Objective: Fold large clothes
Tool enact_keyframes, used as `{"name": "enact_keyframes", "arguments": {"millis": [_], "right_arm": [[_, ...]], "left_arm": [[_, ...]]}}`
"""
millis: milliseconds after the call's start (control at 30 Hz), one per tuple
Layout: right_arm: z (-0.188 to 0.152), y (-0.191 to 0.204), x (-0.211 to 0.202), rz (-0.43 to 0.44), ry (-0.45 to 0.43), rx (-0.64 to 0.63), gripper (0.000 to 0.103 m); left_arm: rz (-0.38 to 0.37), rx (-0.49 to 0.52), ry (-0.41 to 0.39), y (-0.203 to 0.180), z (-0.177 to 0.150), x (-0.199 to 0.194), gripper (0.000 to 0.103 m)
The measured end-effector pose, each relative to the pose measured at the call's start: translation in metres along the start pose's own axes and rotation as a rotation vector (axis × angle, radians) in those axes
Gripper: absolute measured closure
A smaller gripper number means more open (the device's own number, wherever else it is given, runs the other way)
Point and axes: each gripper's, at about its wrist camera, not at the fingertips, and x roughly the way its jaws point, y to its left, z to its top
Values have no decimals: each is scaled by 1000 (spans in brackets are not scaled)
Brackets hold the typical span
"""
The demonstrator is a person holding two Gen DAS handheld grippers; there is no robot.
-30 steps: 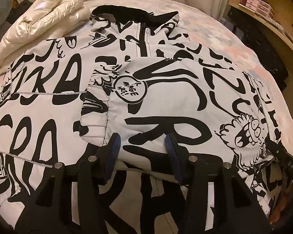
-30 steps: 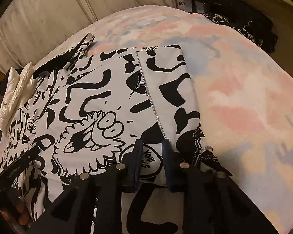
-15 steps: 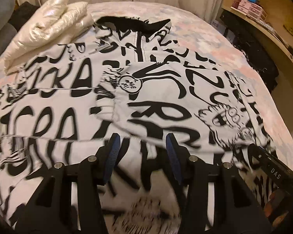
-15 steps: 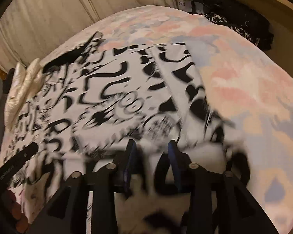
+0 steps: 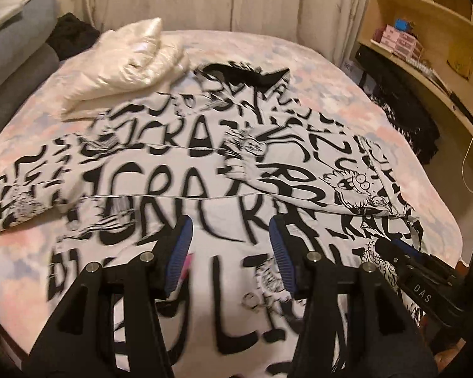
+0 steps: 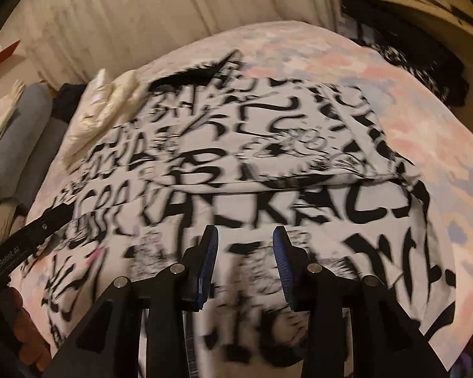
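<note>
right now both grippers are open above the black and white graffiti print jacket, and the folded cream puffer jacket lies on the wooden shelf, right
Not quite. The folded cream puffer jacket lies on the pastel bed cover, at the far left corner of the black and white graffiti print jacket, as the left wrist view shows. The left gripper and right gripper are open above it.

My left wrist cam sits above the near edge of the bed point(image 5: 347, 94), looking down its length toward the curtained far edge, with the right gripper point(image 5: 391, 249) poking in at its right side. Right wrist cam looks the same way from further right, left gripper point(image 6: 52, 217) at its left. Both share the printed jacket point(image 5: 186, 189) and the cream puffer point(image 6: 107, 107) near the far-left corner.
</note>
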Motion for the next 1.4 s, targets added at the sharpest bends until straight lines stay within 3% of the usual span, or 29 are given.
{"name": "enact_keyframes", "arguments": {"millis": [133, 267, 567, 700, 833, 1133, 1300, 1400], "right_arm": [[-1, 41, -12, 37, -9, -53, 66], [-3, 89, -12, 58, -9, -126, 57], [-17, 207, 2, 150, 6, -294, 57], [-17, 258, 16, 176, 4, -360, 57], [-19, 308, 31, 208, 4, -423, 57], [-22, 417, 75, 270, -25, -527, 57], [-23, 465, 109, 289, -28, -572, 57], [-23, 489, 137, 295, -8, -596, 67]], "left_arm": [[11, -37, -26, 33, -3, -24, 52], [36, -69, -32, 72, -10, -40, 51], [96, -178, -9, 174, -26, -53, 51], [67, -236, -24, 221, -33, -59, 51], [41, -331, -55, 274, -46, -64, 42], [5, -596, -90, 392, -77, -51, 42], [-55, -775, -115, 449, -99, -33, 42], [-76, -832, -148, 471, -110, -25, 42]]}}
